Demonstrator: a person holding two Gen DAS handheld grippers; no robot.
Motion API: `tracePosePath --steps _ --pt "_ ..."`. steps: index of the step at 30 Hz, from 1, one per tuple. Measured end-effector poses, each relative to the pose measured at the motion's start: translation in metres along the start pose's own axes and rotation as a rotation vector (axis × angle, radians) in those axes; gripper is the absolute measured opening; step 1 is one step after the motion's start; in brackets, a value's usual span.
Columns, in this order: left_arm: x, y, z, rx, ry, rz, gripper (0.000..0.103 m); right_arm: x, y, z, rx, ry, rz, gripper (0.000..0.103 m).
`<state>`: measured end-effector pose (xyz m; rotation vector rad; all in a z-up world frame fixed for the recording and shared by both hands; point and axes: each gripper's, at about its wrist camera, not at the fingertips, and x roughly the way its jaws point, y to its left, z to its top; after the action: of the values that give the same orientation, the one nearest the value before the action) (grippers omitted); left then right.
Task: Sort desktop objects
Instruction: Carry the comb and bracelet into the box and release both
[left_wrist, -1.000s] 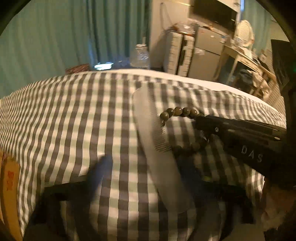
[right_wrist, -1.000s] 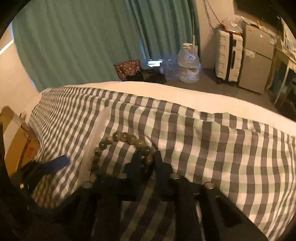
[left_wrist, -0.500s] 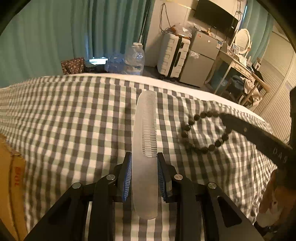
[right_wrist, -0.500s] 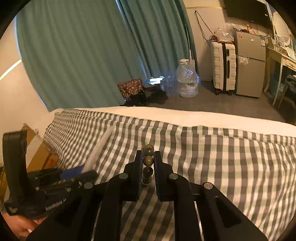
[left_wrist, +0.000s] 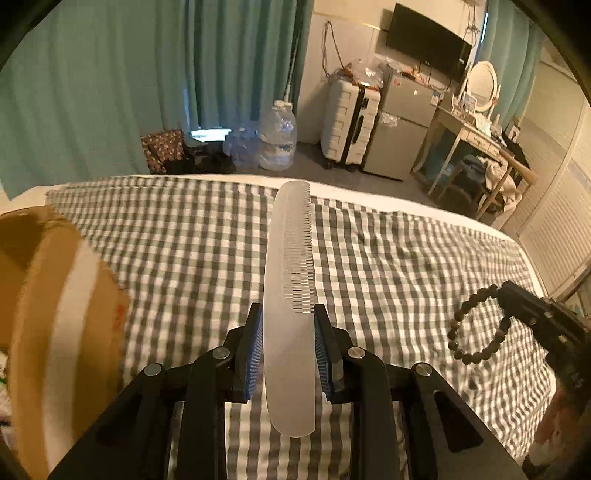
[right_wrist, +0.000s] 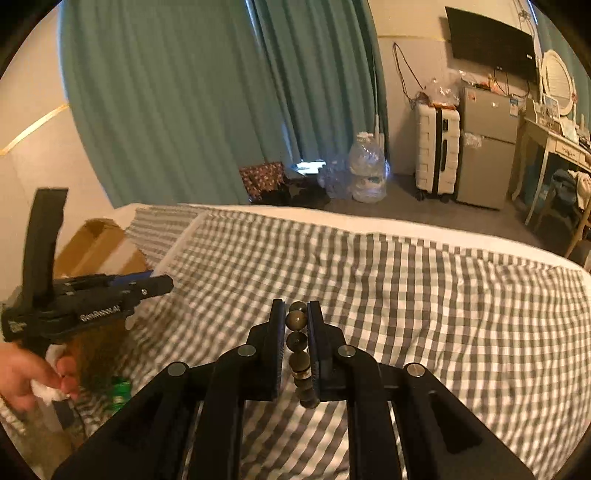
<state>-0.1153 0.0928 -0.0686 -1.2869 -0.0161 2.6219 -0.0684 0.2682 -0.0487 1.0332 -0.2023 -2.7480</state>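
Between the blue-padded fingers (left_wrist: 253, 354) of my left gripper (left_wrist: 289, 350) sits a translucent white comb (left_wrist: 290, 295), clamped across its plain handle end, with the toothed end pointing away from me and the teeth facing right. The comb is lifted clear of the grey-and-white checked cloth (left_wrist: 192, 258) that covers the bed below. My right gripper (right_wrist: 295, 343) is clenched on a dark beaded bracelet (right_wrist: 298, 347): in the right wrist view several round beads stand in a line between the two black fingers, and one end of the string hangs out below them. From the left wrist view the same bracelet shows as a loop dangling from the right gripper's tip at the far right, above the cloth and not touching it.

Off to my left, a brown cardboard box (left_wrist: 48, 314) with a pale tape strip stands beside the bed, blurred in the left wrist view. In the right wrist view my left hand (right_wrist: 26, 373) grips the handle of the left gripper, with something white held against the palm, and a green item I cannot identify lies below it.

Beyond the bed hang teal curtains (right_wrist: 177, 110). On the floor past them are large clear water bottles (right_wrist: 365, 173), a white suitcase (right_wrist: 437, 147), a small grey fridge (right_wrist: 487, 147), a wall-mounted television (right_wrist: 491, 40), and a dressing table with an oval mirror (left_wrist: 480, 86).
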Motion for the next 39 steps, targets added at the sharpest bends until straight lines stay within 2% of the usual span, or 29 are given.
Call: tracePosePath --steps 5,8,15,19,23,27,31,32,33,34,35,36,39 --pt "-0.053 0.019 -0.004 -0.032 -0.047 -0.001 0.026 -0.042 0.040 0.022 -0.093 -0.023 0.024 0.011" --pt "-0.086 0.037 -0.006 -0.038 -0.081 0.069 0.026 -0.061 0.073 0.039 -0.143 -0.042 0.048 0.011" --pt "-0.142 0.106 -0.025 -0.188 -0.147 0.160 0.026 -0.079 0.167 0.069 -0.218 -0.088 0.186 0.011" --pt "-0.164 0.153 -0.039 -0.304 -0.199 0.216 0.026 -0.058 0.236 0.079 -0.251 -0.058 0.303 0.011" --pt "-0.172 0.192 -0.047 -0.358 -0.222 0.268 0.026 -0.015 0.289 0.082 -0.272 0.012 0.341 0.011" --pt "-0.161 0.221 -0.060 -0.413 -0.185 0.266 0.026 0.025 0.334 0.074 -0.296 0.058 0.348 0.011" --pt "-0.138 0.240 -0.066 -0.442 -0.128 0.248 0.027 0.053 0.352 0.063 -0.297 0.095 0.314 0.012" --pt "-0.133 0.240 -0.065 -0.434 -0.115 0.240 0.033 0.060 0.351 0.064 -0.285 0.098 0.298 0.012" --pt "-0.128 0.240 -0.063 -0.424 -0.106 0.241 0.041 0.065 0.350 0.064 -0.269 0.104 0.287 0.023" --pt "-0.124 0.240 -0.063 -0.412 -0.094 0.255 0.068 0.069 0.345 0.064 -0.244 0.114 0.273 0.034" --pt "-0.122 0.239 -0.062 -0.408 -0.092 0.274 0.081 0.072 0.339 0.068 -0.219 0.117 0.252 0.059" --pt "-0.123 0.237 -0.063 -0.409 -0.099 0.276 0.090 0.070 0.329 0.070 -0.193 0.108 0.230 0.068" --pt "-0.121 0.238 -0.063 -0.423 -0.110 0.225 0.091 0.061 0.307 0.077 -0.143 0.075 0.207 0.068"
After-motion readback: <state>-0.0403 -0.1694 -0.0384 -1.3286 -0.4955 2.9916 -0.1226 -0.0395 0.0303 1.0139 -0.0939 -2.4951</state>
